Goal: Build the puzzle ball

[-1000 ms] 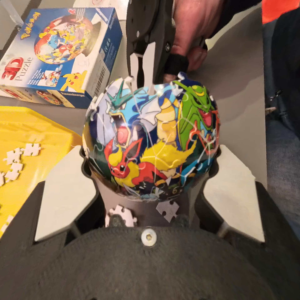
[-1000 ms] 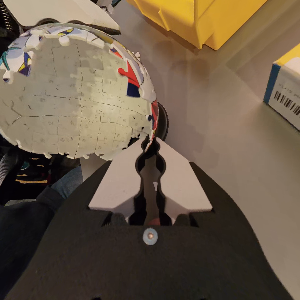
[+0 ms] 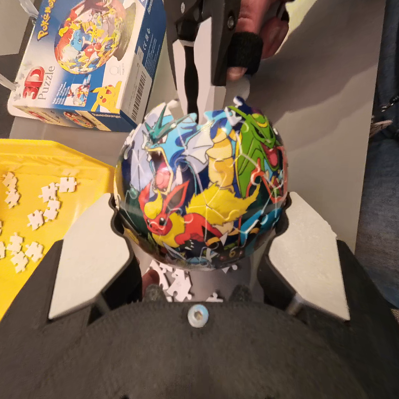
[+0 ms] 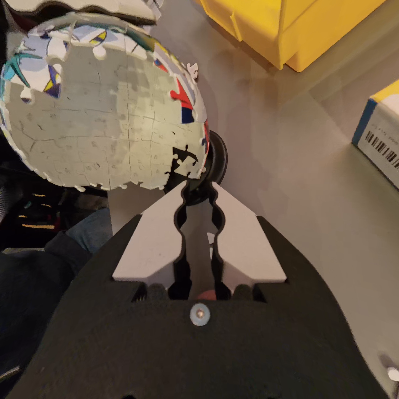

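Clamping the colourful, half-built spherical puzzle ball (image 3: pixel 200 185) between its two white fingers, the left hand-held gripper (image 3: pixel 200 207) holds it at the centre of the left wrist view, each pad pressed against one side of the ball. The printed outer face, covered in cartoon creatures, is turned toward this camera. Below the ball, low in the frame, a few loose white puzzle pieces (image 3: pixel 174 282) lie on the pale grey desk (image 3: pixel 313 129). A yellow plastic tray (image 3: pixel 54 162) at the left edge carries more white pieces (image 3: pixel 49 200), blank side up. At upper left stands the blue and white cardboard puzzle box (image 3: pixel 86 64). At top centre the right hand-held gripper (image 3: pixel 190 103) reaches down behind the ball's jagged upper rim, held by a person's hand (image 3: pixel 259 32) with a black sleeve on one finger.

From the right wrist view, the ball's grey-white inner surface (image 4: pixel 103 129) fills the upper left, open toward the camera, with one small gap among the pieces near its lower right rim. A black round stand (image 4: pixel 218 157) sits against the ball's right side. The right hand-held gripper (image 4: pixel 198 185) has its white fingers narrowly apart, tips just beside the stand and the ball's rim, with nothing visibly pinched between them. The yellow tray (image 4: pixel 302 32) lies at upper right, the box (image 4: pixel 380 129) at the right edge.
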Demonstrator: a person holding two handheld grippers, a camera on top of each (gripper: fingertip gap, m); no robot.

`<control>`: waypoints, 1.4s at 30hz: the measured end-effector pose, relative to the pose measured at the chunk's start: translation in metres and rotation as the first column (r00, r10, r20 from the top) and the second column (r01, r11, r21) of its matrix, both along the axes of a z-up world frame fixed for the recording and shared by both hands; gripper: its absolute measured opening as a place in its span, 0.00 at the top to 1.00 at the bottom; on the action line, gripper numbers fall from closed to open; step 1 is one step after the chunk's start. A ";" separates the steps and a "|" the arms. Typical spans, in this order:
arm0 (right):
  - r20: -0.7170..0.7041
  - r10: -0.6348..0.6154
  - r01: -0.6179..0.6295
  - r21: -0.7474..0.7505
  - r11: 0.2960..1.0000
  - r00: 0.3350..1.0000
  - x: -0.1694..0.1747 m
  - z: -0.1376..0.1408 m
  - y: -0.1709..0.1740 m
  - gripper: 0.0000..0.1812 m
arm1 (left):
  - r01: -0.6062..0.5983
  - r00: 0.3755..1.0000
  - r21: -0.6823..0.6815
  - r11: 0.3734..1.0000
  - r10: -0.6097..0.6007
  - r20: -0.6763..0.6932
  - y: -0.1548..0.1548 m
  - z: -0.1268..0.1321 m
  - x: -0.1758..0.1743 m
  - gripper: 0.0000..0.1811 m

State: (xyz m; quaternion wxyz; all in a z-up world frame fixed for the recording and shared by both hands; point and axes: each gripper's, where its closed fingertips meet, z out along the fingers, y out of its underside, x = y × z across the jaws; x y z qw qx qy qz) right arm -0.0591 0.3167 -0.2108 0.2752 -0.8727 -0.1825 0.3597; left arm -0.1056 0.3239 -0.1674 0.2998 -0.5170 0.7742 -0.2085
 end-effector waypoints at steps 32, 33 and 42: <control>0.290 0.279 -0.352 0.244 0.903 0.916 -0.033 -0.012 -0.001 0.90 | -0.212 0.947 0.067 0.975 0.222 -0.234 0.003 0.001 -0.014 0.24; 0.288 0.267 -0.339 0.239 0.910 0.920 -0.033 -0.012 -0.001 0.91 | -0.209 0.946 0.069 0.975 0.220 -0.239 0.003 0.001 -0.014 0.24; 0.204 0.291 -0.337 0.253 0.907 0.935 -0.047 -0.006 -0.004 0.90 | -0.208 0.941 0.073 0.975 0.220 -0.256 0.002 0.000 -0.015 0.24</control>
